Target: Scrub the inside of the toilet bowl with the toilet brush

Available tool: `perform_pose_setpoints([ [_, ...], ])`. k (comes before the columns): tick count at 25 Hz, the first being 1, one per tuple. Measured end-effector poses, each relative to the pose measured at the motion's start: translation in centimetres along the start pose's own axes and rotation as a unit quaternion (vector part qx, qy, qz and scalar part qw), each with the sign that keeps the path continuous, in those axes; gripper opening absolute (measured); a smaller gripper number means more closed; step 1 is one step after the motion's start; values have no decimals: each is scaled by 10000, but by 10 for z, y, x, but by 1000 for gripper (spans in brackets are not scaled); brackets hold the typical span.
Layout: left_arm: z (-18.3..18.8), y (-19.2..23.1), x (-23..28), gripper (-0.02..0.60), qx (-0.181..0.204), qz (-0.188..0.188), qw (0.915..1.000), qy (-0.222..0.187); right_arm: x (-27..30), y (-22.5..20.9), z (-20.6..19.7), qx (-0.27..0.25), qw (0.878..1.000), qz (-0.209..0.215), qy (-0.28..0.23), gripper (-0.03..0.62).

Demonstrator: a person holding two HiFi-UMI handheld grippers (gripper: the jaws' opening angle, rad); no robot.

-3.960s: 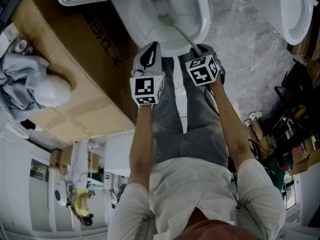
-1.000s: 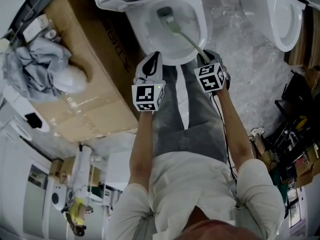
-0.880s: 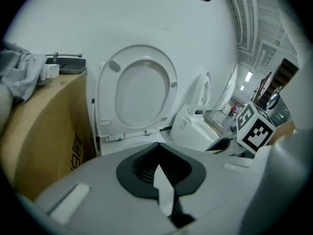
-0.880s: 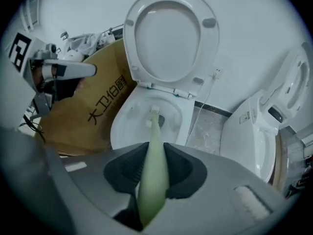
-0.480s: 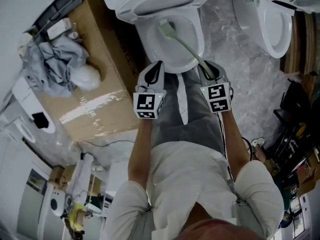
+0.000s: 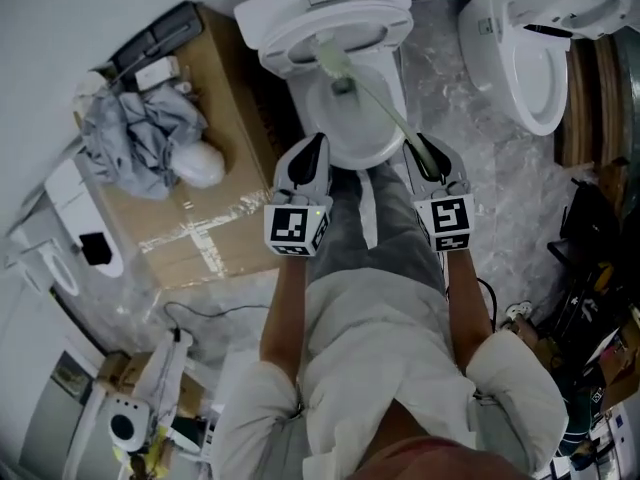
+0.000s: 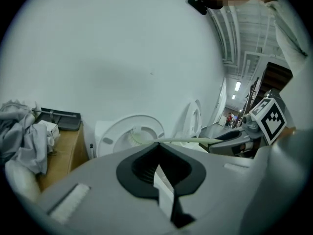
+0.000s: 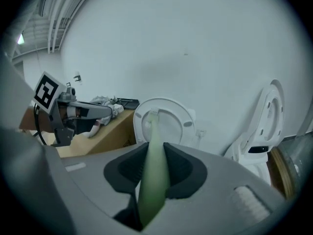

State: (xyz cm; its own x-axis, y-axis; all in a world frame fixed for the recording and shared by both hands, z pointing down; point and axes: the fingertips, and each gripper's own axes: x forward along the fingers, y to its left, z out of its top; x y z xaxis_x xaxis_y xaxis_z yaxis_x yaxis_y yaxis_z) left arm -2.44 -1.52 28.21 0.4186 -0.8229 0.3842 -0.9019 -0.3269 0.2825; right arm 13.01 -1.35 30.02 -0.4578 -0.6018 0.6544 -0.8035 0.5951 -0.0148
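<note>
In right tool (image 6: 432, 158), toilet brush (image 6: 378, 103)

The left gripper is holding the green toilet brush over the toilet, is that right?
Not quite. The right gripper holds the green toilet brush over the toilet; the right gripper view shows its handle clamped between the fingers.

The marbled grey floor (image 6: 480, 108) carries the toilet (image 6: 375, 13), which stands against the wall. Touching the toilet's left side in the head view is a large cardboard box (image 6: 215, 233), topped by a heap of grey cloth (image 6: 140, 143) and a white rounded bundle (image 6: 203, 168). Near the toilet's right stands a second toilet (image 6: 510, 58), and farther from the toilet, past the box, a dark cable (image 6: 205, 311) lies on the floor.
</note>
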Motion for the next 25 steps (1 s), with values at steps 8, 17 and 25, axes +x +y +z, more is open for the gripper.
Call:
perform_pose_setpoints([
  [8, 46, -11, -20, 17, 209, -61, 9992, -350, -25, 0, 0, -48, 10000, -60, 55, 91],
  [17, 52, -21, -31, 17, 307, -92, 9988, -381, -53, 5, 30, -202, 9984, -24, -522, 91],
  [25, 65, -37, -42, 17, 416, -155, 9978, -491, -74, 9, 63, -296, 9951, 4, -941, 91],
])
